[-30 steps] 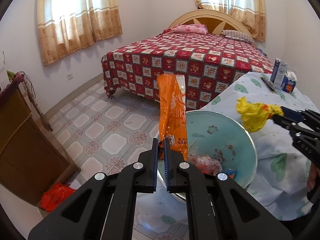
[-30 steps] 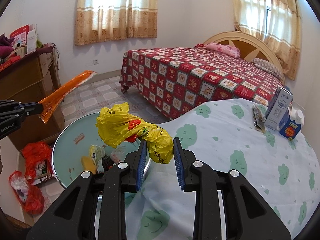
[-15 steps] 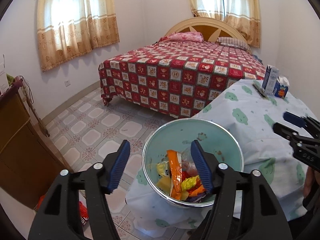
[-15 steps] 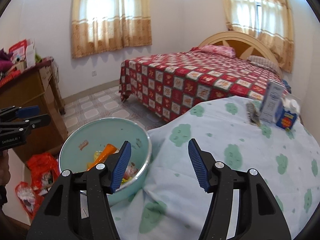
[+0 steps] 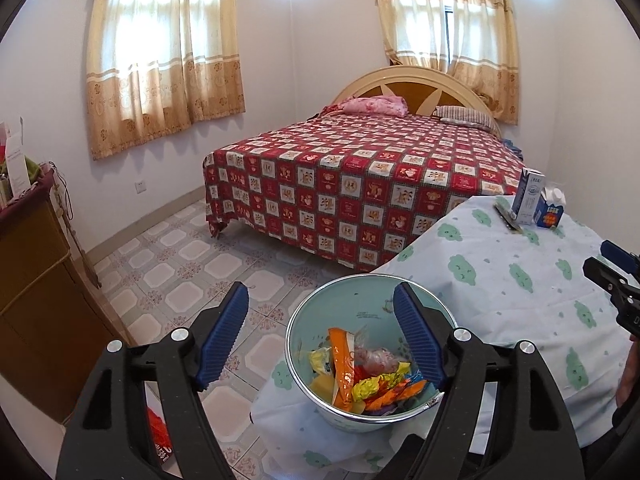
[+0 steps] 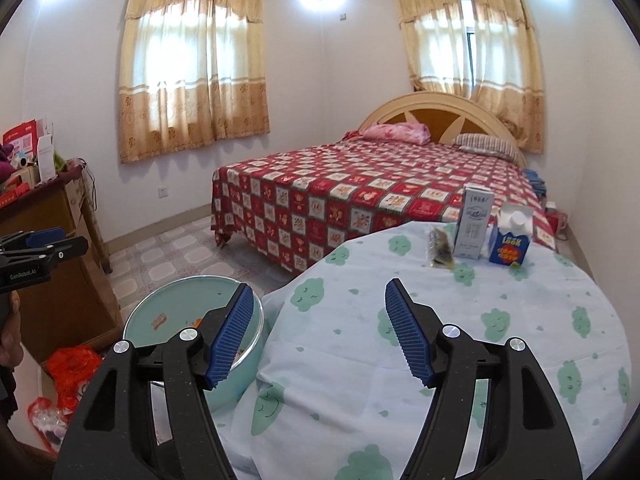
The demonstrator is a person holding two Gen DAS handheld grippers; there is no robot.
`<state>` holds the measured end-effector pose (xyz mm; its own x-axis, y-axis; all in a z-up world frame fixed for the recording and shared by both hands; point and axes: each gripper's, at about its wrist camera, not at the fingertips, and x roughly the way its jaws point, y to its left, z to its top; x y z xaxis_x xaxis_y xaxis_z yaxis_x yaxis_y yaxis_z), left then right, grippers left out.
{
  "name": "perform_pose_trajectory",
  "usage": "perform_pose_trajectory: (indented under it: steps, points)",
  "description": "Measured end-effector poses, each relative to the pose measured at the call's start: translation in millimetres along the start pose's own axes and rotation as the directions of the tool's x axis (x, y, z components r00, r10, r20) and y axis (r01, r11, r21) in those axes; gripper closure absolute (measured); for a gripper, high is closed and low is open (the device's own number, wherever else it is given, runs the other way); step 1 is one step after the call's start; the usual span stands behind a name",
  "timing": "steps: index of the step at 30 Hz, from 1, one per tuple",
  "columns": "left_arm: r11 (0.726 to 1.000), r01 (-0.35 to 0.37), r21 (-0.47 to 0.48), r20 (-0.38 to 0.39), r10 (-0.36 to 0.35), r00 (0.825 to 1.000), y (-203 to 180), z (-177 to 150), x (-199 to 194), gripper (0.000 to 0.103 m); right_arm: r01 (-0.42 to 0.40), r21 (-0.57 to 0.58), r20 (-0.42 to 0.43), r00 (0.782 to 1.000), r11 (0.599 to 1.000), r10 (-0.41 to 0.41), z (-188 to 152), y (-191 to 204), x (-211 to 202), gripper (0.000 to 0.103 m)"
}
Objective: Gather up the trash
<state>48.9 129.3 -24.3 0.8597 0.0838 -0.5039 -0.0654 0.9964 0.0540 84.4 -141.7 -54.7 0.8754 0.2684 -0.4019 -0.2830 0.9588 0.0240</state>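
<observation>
fingers (image 5: 224, 332) apart | left view only: wrappers (image 5: 360, 380) in bin (image 5: 296, 332)

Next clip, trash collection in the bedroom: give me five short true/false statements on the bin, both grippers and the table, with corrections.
1. The left gripper holds an orange wrapper. False: it is open and empty, and the orange wrapper lies in the bin.
2. The right gripper is open. True.
3. The bin is empty. False: it holds wrappers.
4. Two cartons stand upright on the table. True.
5. A yellow bag lies on the table. False: none is visible there.
</observation>
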Motion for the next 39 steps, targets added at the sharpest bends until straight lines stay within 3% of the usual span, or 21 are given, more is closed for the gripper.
perform_pose_trajectory:
  steps: [18,39]
  points:
    - [1.0,-0.019,-0.009,0.011,0.019,1.0,4.2,2.4,-6.1,0.013,0.011,-0.014,0.022,1.0,1.0,-0.011,1.3,3.9,-8.3,0.032]
    - [1.0,-0.025,-0.005,0.014,0.025,1.0,9.6,3.3,-9.7,0.011,0.031,-0.025,0.043,0.999,0.999,-0.03,0.0,5.3,-16.2,0.029]
